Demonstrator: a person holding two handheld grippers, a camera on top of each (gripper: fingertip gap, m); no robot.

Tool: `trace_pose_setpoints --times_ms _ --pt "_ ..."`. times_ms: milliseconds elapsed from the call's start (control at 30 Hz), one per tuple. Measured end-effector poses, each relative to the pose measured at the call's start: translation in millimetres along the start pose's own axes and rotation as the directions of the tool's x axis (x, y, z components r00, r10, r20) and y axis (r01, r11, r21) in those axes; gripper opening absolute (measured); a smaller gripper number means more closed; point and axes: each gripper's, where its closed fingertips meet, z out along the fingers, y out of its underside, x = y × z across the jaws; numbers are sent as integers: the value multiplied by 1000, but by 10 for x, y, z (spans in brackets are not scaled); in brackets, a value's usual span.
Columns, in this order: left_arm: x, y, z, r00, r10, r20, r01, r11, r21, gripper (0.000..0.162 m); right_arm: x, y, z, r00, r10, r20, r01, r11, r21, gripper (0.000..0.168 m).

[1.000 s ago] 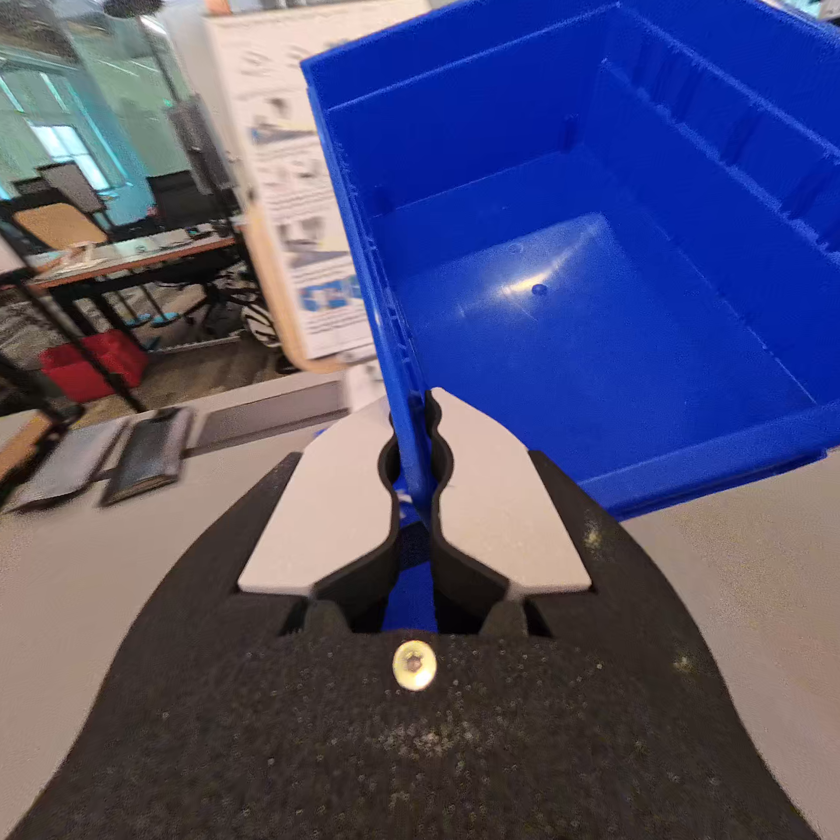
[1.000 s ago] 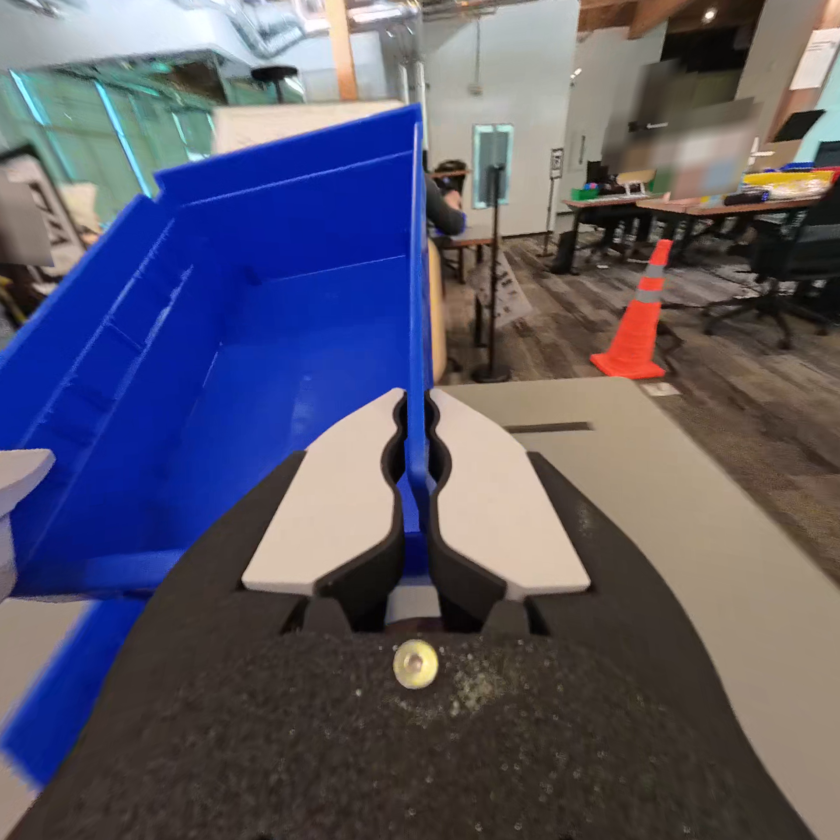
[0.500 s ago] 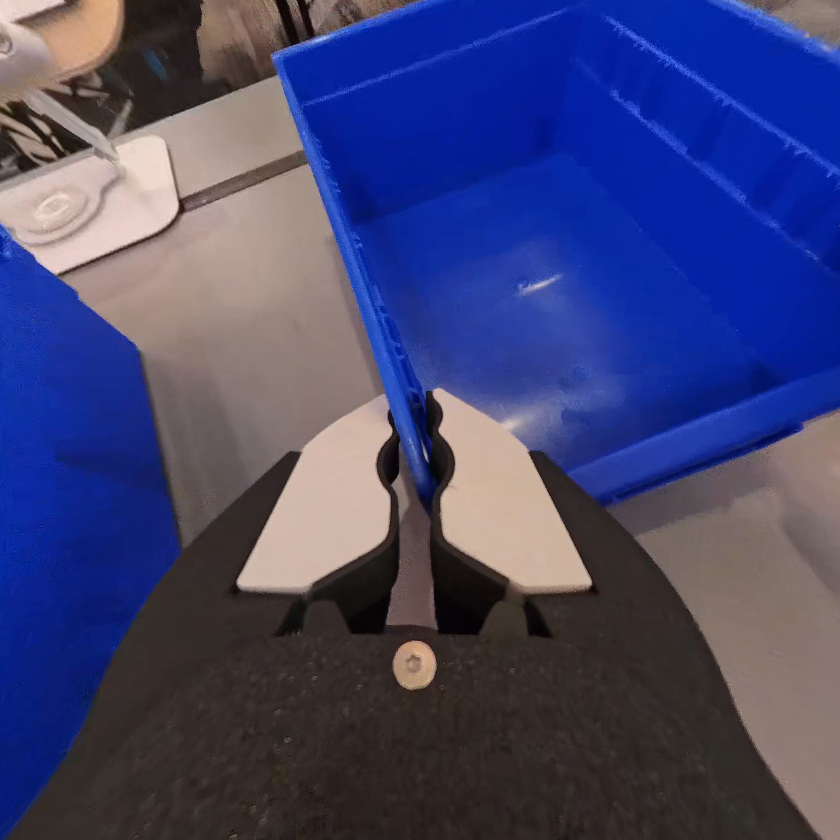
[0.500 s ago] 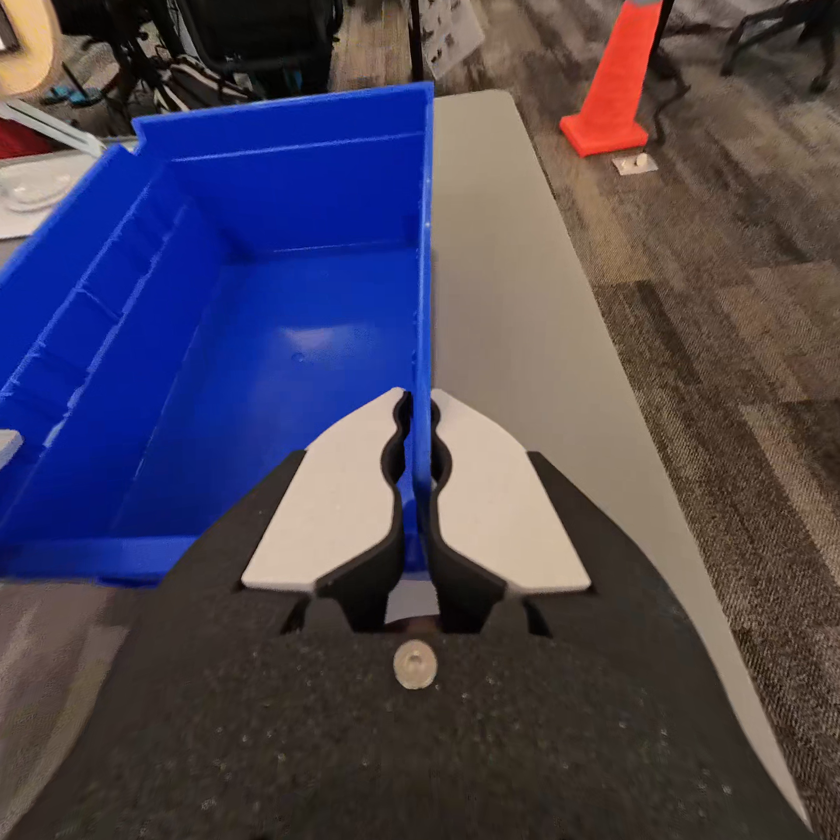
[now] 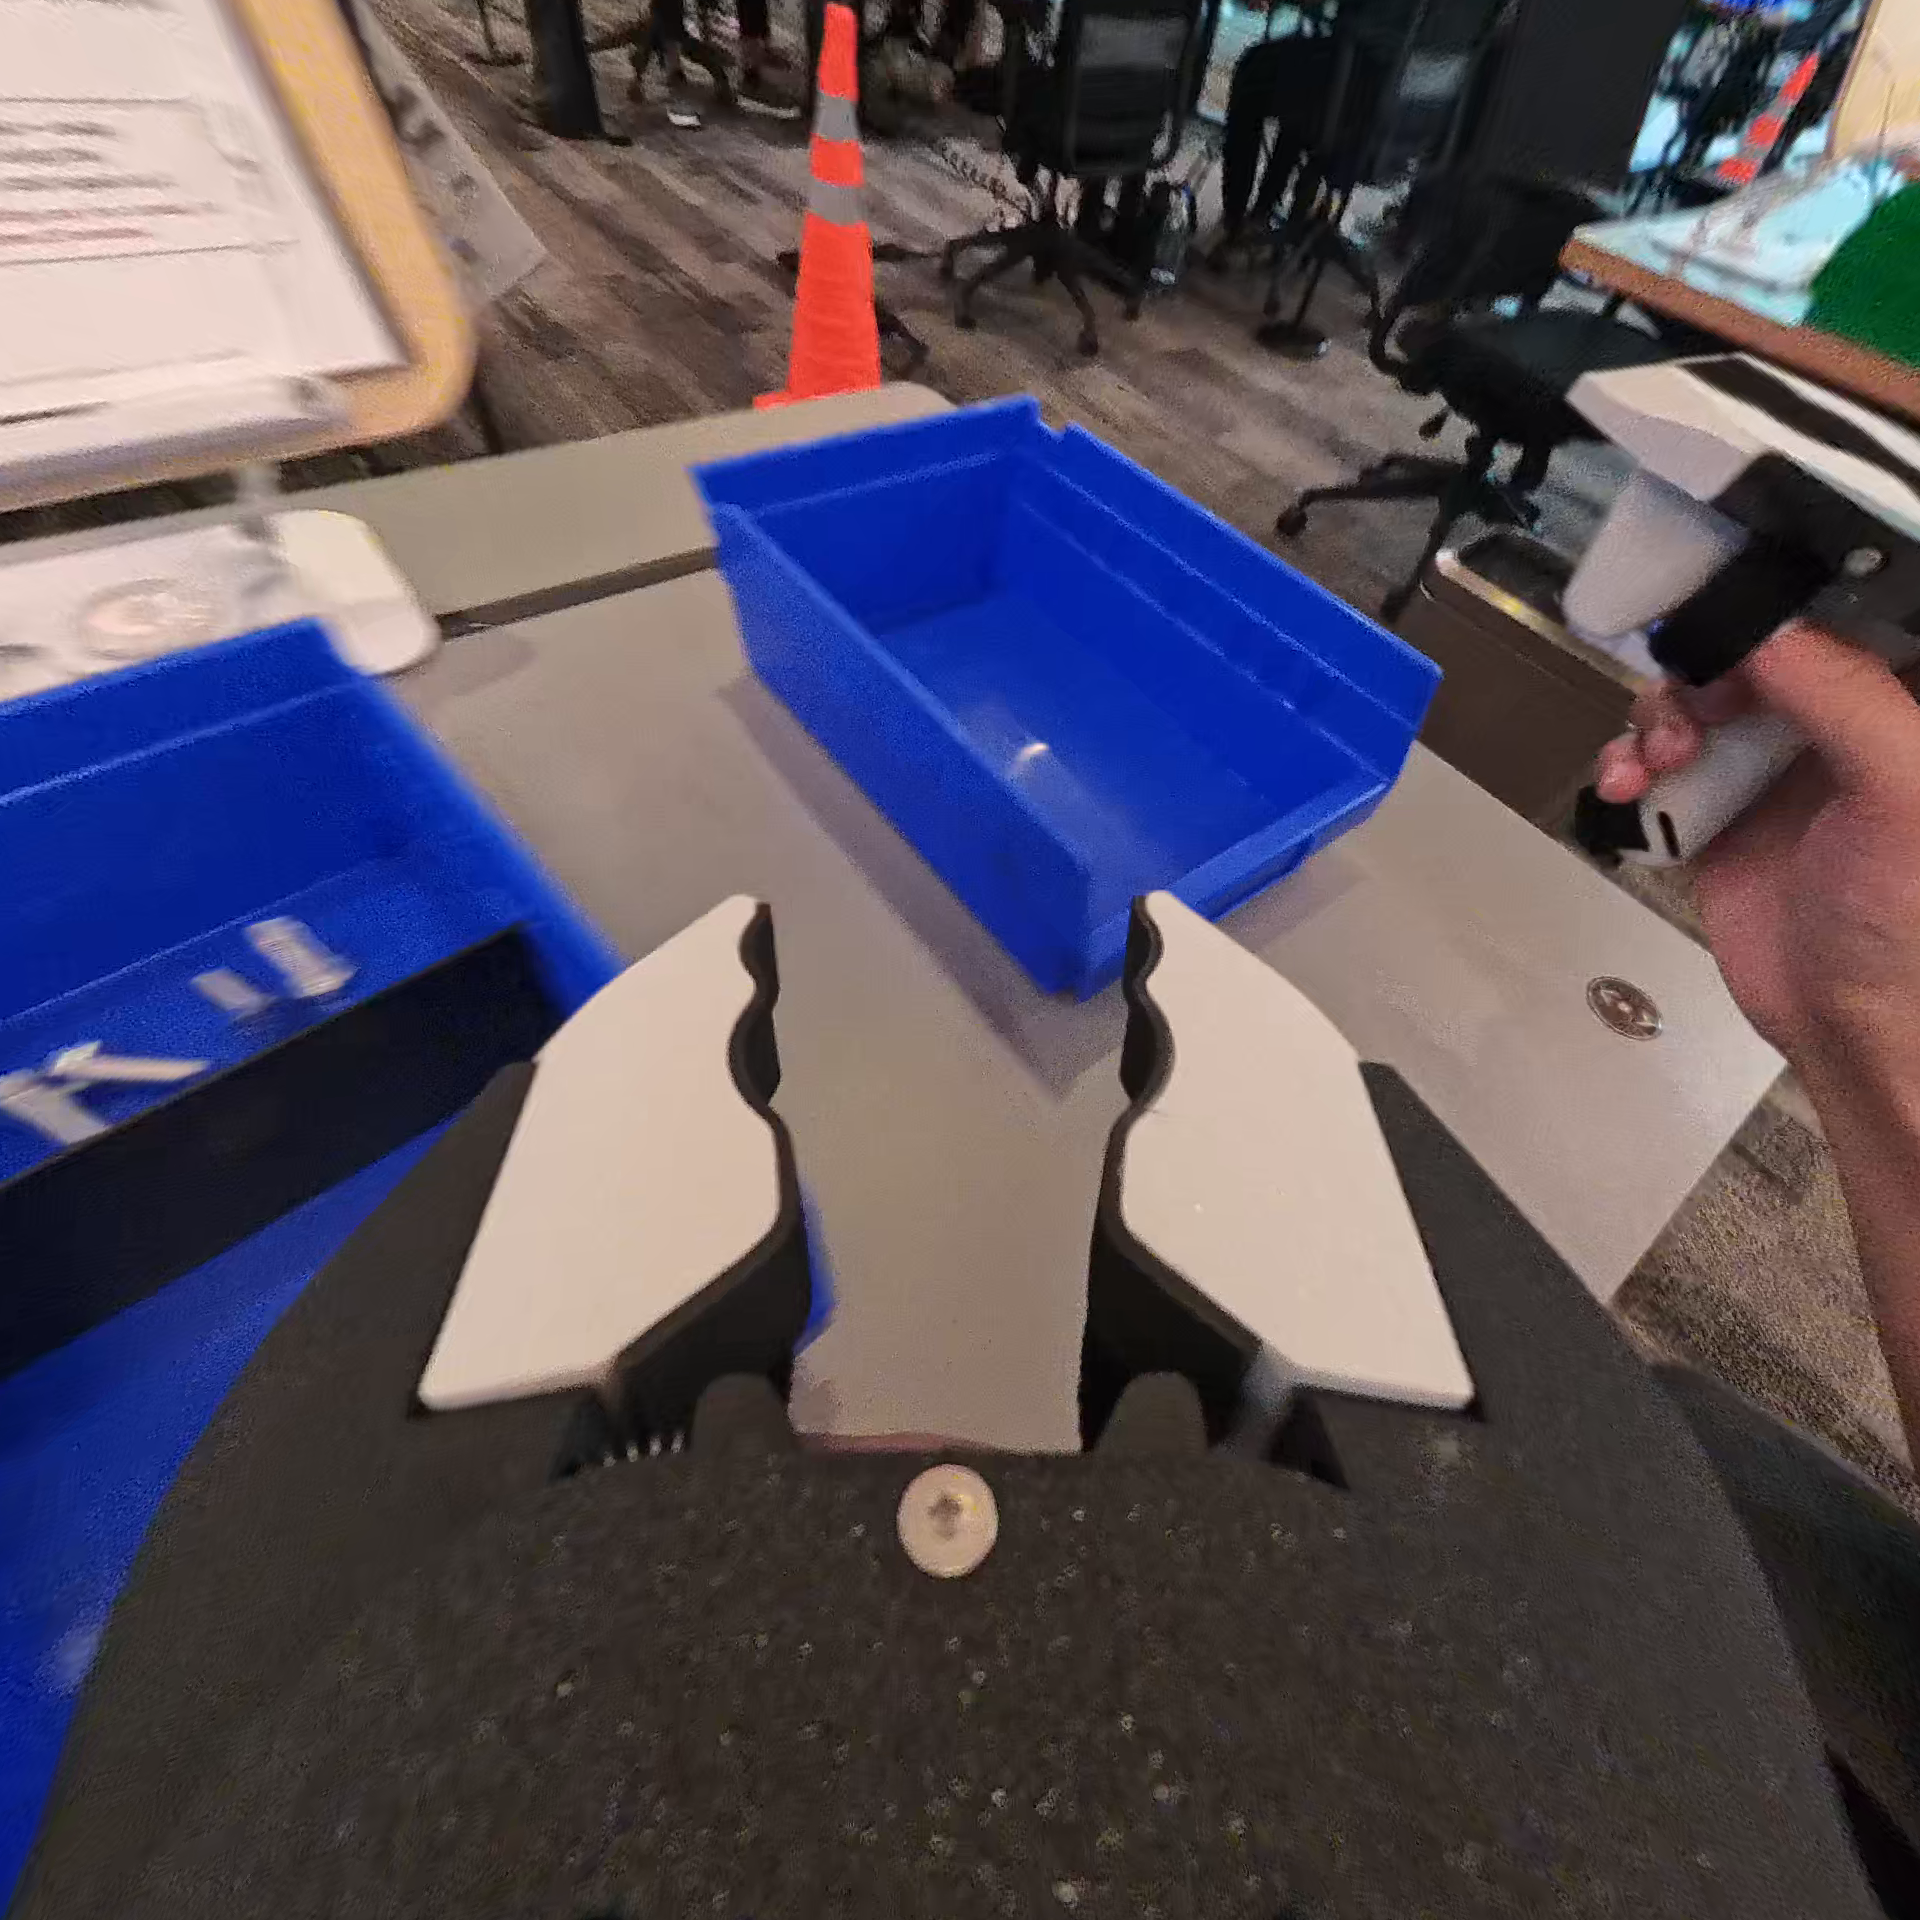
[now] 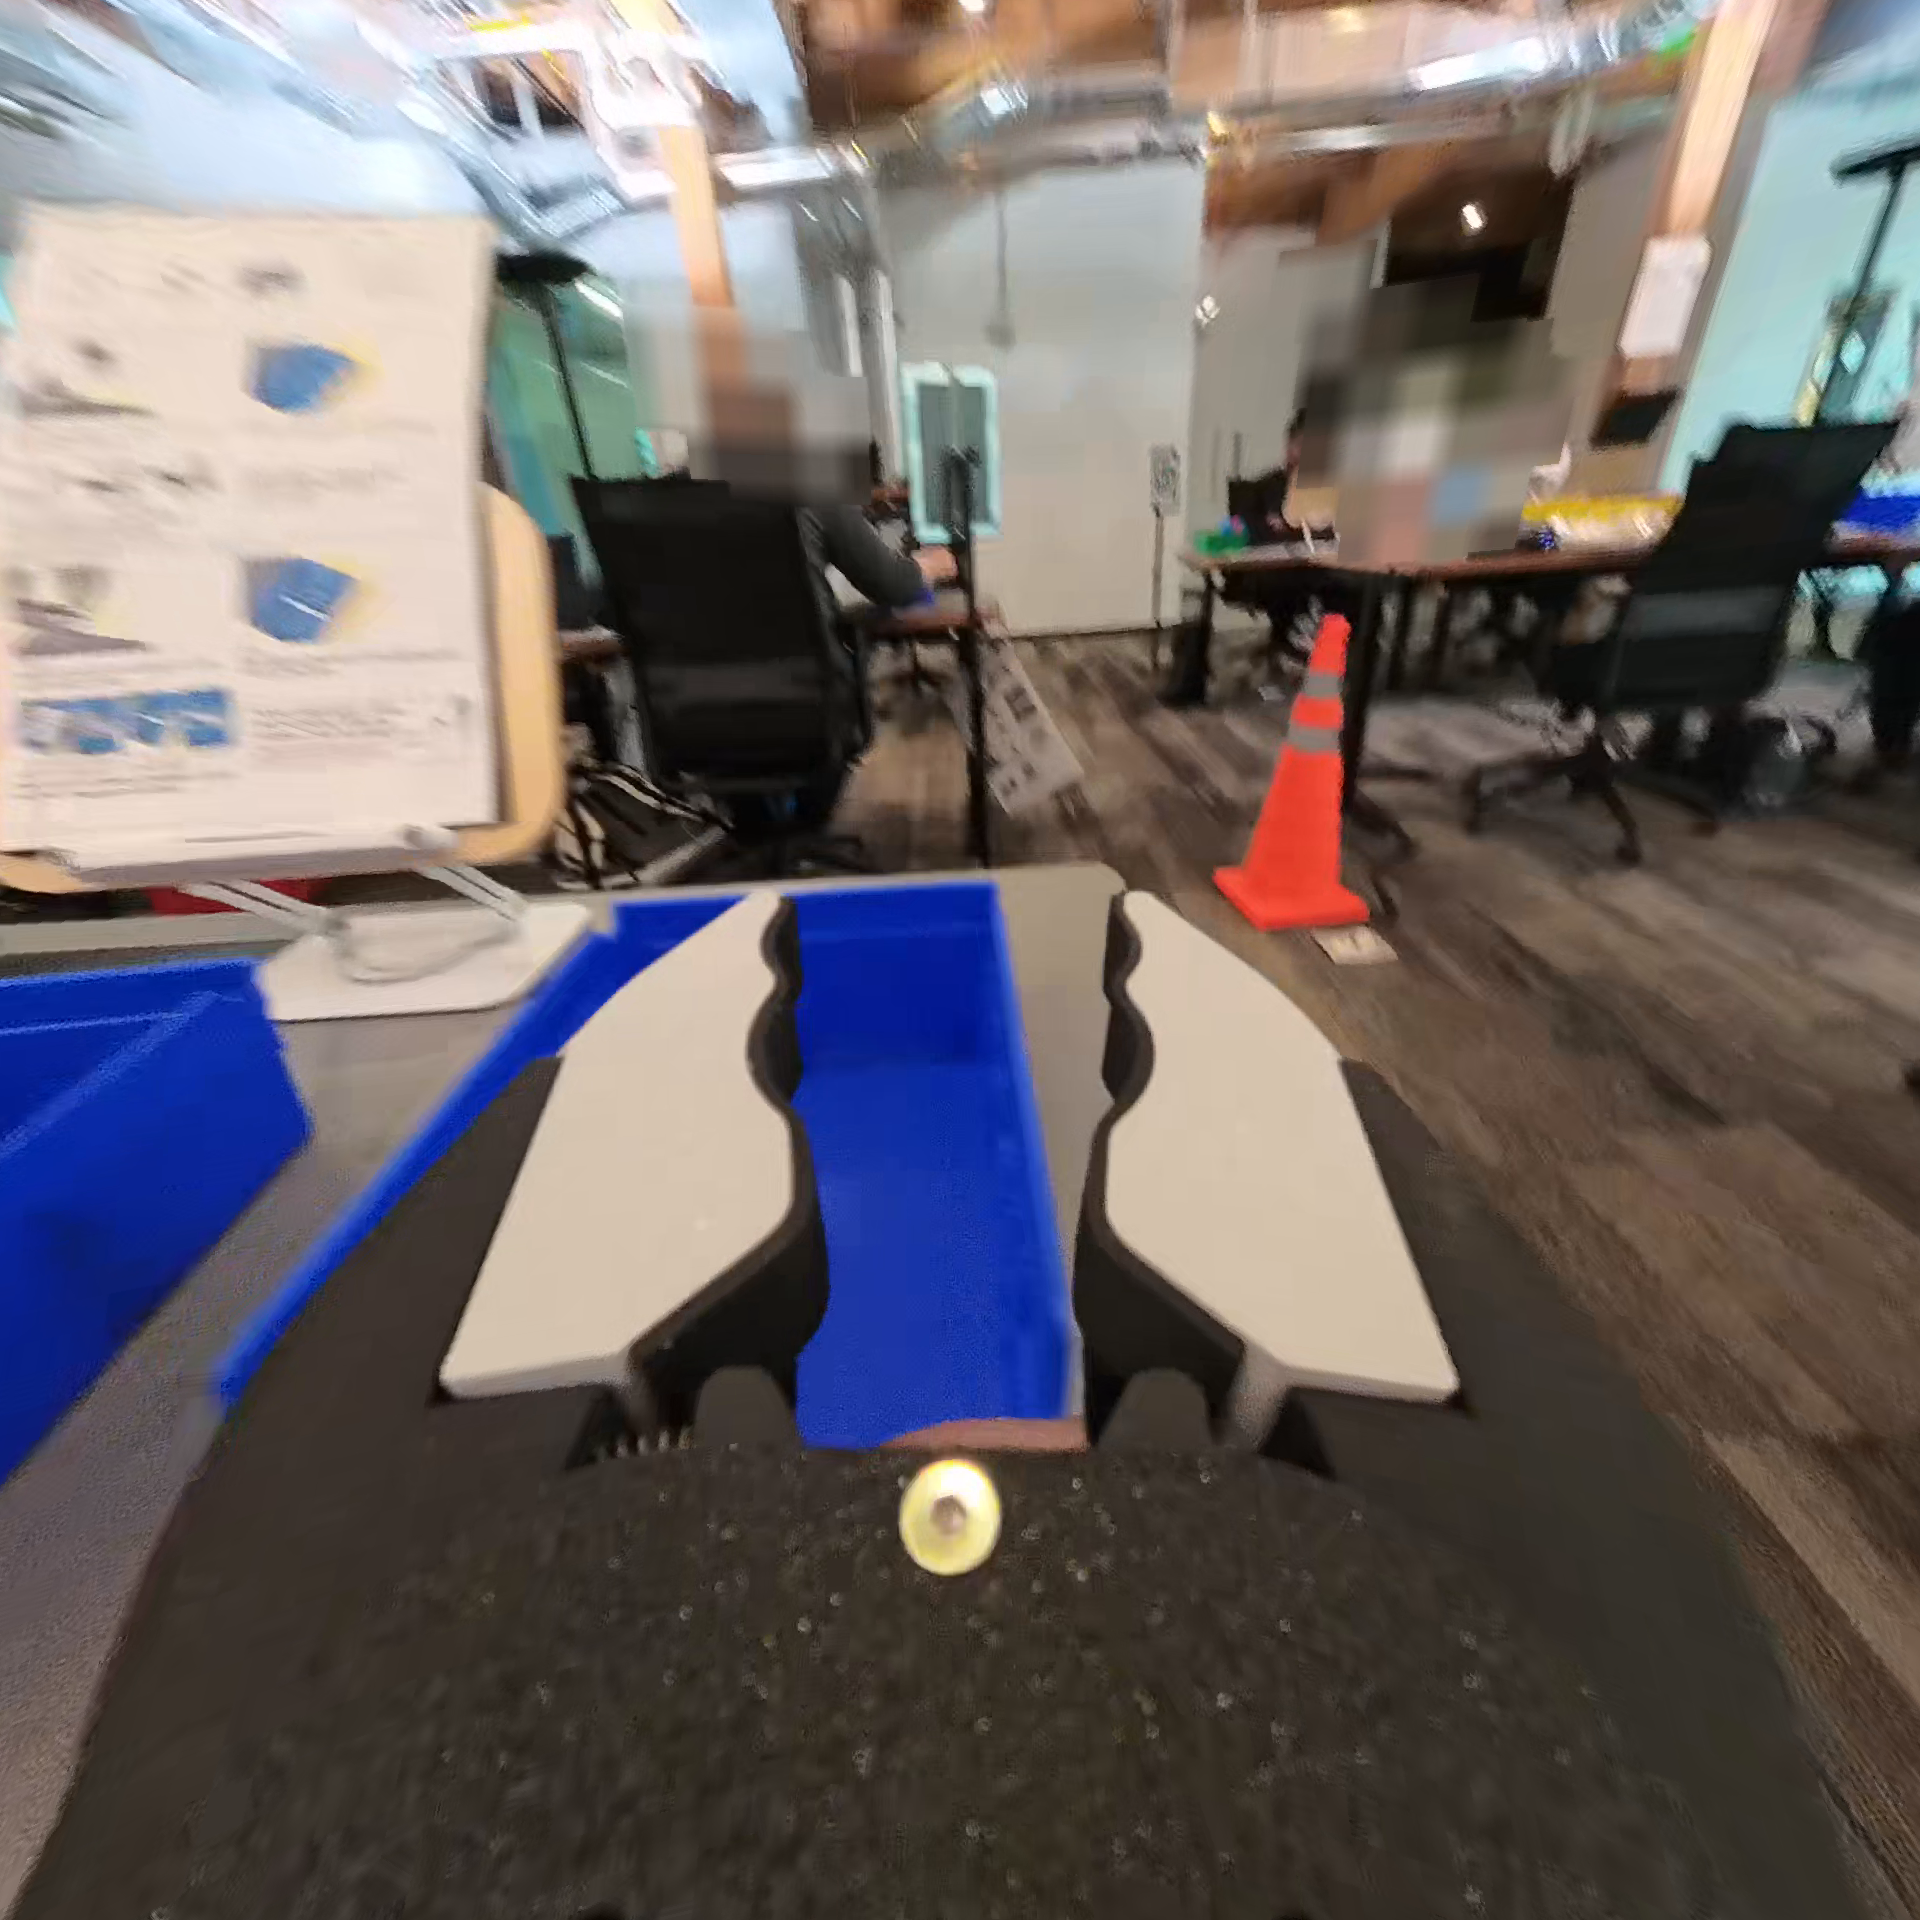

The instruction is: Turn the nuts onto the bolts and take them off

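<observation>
An empty blue bin (image 5: 1039,707) stands on the grey table (image 5: 623,748), right ahead in the left wrist view. My left gripper (image 5: 948,914) is open with nothing between its fingers, a short way back from the bin's near corner. A second blue bin (image 5: 208,831) at the left holds blurred silvery bolts (image 5: 275,961). My right gripper (image 6: 951,904) is open and hovers above the empty bin (image 6: 914,1143), whose right wall shows between the fingers without touching them. In the left wrist view a hand (image 5: 1818,883) holds the right gripper's handle at the right edge.
A document stand (image 6: 239,520) on a white base (image 6: 416,956) is at the table's back left. The second bin (image 6: 104,1091) is at the left. An orange cone (image 6: 1299,790), office chairs and desks are on the floor beyond the table's right edge.
Both grippers were shut on opposite walls of the empty bin, tilted up, then lowered to the table. Both have now opened, let go of it and drawn back.
</observation>
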Motion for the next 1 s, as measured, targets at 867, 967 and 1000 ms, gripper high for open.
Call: trace_pose_setpoints --times_ms 867,967,1000 --pt "-2498 1250 -1073 884 -124 450 172 983 -66 3 -3647 1333 -378 977 -53 208 124 930 -347 4" --pt "-2828 1130 -1332 862 -96 498 129 991 -32 3 -4050 1223 -276 976 -30 217 100 942 -320 4" --pt "-2959 1092 -1439 851 -85 518 112 993 -21 3 -4212 1212 -234 974 -24 226 97 942 -320 4"
